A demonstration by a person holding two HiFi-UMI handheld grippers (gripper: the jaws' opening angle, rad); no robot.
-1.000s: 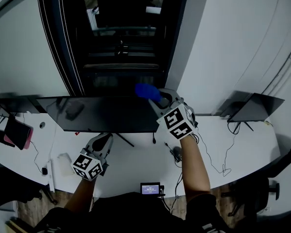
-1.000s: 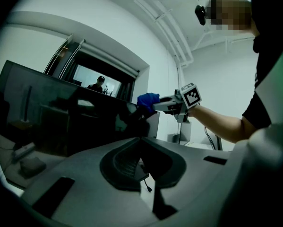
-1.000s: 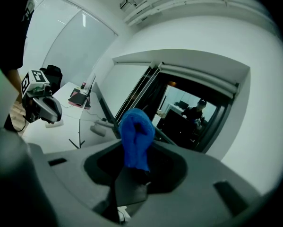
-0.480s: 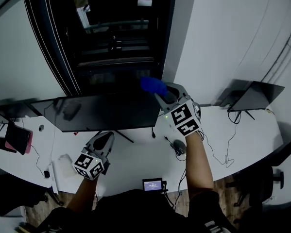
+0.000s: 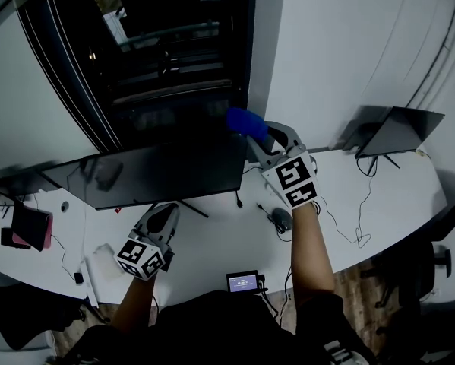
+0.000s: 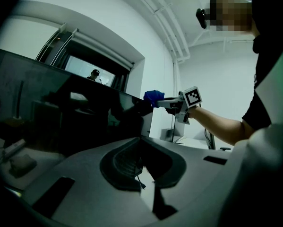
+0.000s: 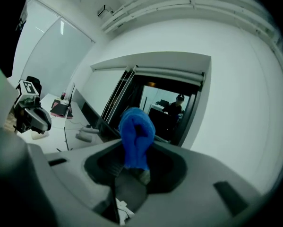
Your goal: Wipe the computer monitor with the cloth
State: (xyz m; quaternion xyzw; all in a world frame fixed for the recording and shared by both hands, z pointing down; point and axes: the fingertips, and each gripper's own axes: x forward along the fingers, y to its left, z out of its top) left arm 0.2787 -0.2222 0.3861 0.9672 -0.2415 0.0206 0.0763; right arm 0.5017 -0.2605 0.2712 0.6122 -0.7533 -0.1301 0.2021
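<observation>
Cloth, bunched and blue, is pinched in the right gripper at the top right corner of the monitor, whose screen stretches leftward along the bench. The left gripper, closed on nothing, hangs lower, farther off.

Only the bunched upper part of the cloth shows; its lower end is hidden inside the right claw. In the head view the left claw covers part of the monitor's stand, and the print on the small screen at the desk's near edge is too small to read. A person in the dark opening is too small to make out
</observation>
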